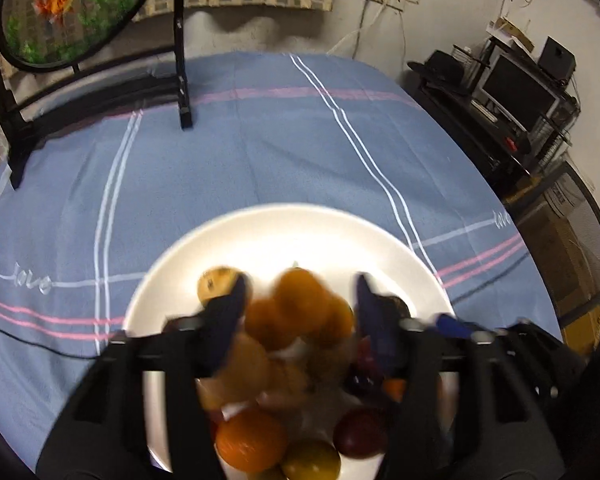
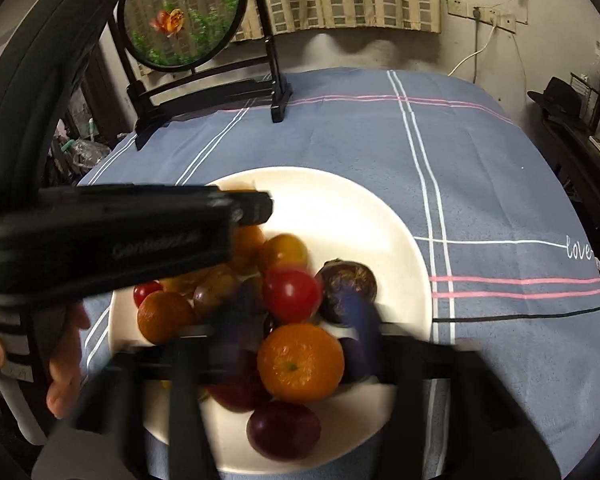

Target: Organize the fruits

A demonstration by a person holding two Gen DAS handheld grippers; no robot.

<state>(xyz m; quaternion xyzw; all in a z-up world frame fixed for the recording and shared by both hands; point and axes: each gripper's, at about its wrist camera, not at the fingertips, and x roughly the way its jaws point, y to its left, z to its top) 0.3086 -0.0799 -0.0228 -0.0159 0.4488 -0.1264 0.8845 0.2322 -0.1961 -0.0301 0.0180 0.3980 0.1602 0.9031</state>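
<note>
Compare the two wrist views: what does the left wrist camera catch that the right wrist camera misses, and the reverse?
Only the left wrist view shows the monitor on the dark shelf beside the table. Only the right wrist view shows the person's hand and the other gripper's black body across the plate, plus the dark purple fruit. Both show the white plate piled with oranges, the blue striped tablecloth and the round goldfish screen.

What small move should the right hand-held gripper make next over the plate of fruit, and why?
Probably ease down and close on the orange. The right hand-held gripper is open, its blue fingers straddle that orange on top of the pile on the white plate, and nothing is gripped yet.
</note>
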